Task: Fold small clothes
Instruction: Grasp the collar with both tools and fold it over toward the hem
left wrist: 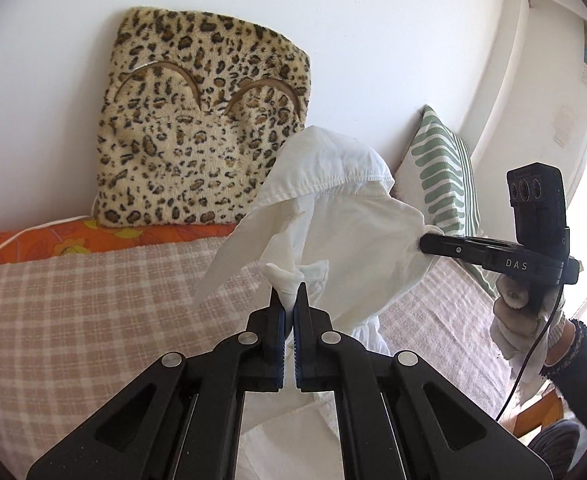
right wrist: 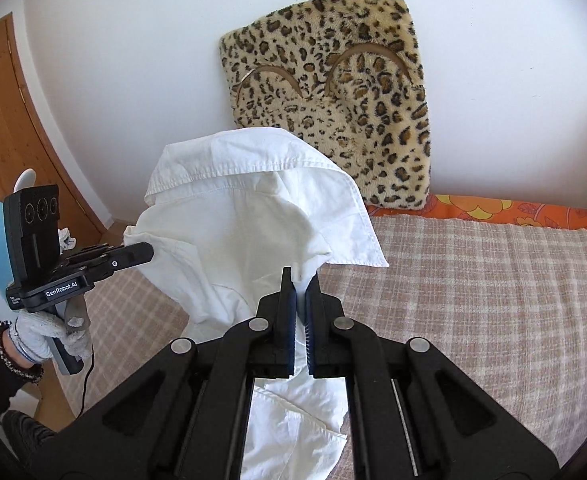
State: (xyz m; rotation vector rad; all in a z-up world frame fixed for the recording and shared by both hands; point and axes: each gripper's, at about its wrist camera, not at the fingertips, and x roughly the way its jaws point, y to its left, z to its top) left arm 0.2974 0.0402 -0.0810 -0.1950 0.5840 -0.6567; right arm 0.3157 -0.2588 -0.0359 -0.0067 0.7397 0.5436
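The folding had barely begun: the white shirt [left wrist: 345, 216] hung unfolded in the air above the bed [left wrist: 73, 300], with no fold made and every fold left to do. The left hand-held gripper [left wrist: 289, 292] was clamped on a bunched pinch of the shirt's cloth right at its tips. Just ahead of it and to its right the garment draped, collar uppermost and flopped over, its fabric creased and its lower part trailing down below. The right hand-held gripper [right wrist: 302, 280] was likewise closed on the shirt's other side
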